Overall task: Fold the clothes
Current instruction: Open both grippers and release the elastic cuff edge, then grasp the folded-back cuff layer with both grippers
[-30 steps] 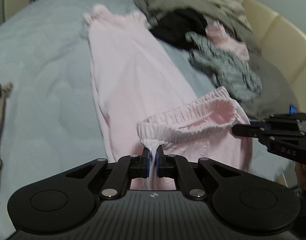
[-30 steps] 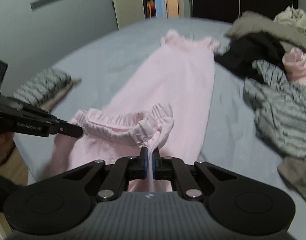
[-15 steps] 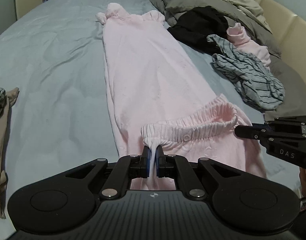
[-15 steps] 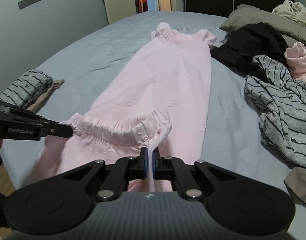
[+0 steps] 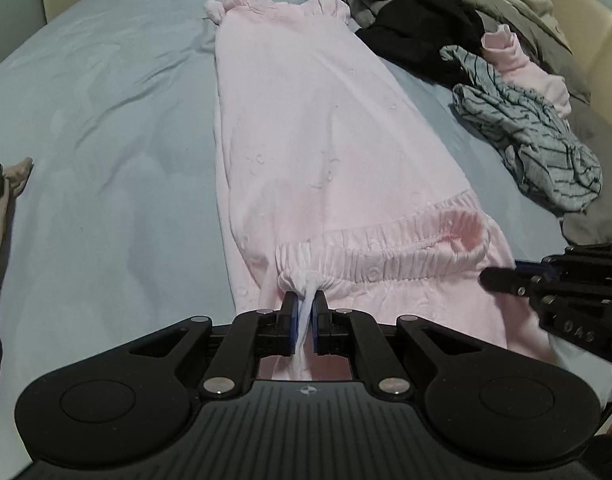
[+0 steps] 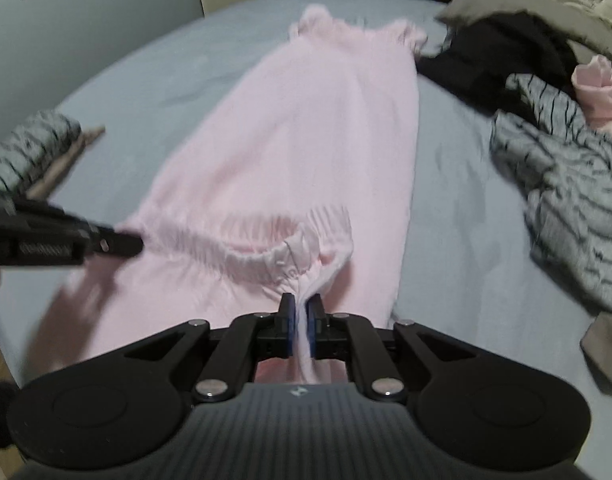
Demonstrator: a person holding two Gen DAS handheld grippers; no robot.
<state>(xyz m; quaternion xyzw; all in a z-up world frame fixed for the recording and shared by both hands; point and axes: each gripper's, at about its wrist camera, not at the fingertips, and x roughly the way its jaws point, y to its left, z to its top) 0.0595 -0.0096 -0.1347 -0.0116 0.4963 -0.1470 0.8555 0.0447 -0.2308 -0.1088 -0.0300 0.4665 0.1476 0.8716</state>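
Pink trousers [image 5: 325,152] lie on the bed [image 5: 106,128], waistband pinched in left tongs [image 5: 304,320] and loosening right tongs [image 6: 301,326].

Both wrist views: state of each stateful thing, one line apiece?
pink pants: flat on the bed, waistband end lifted
left gripper: shut on the waistband's left corner
right gripper: jaws have just been opening, waistband corner between the fingers
striped grey garment: crumpled, unfolded
clothes pile: heaped, unfolded
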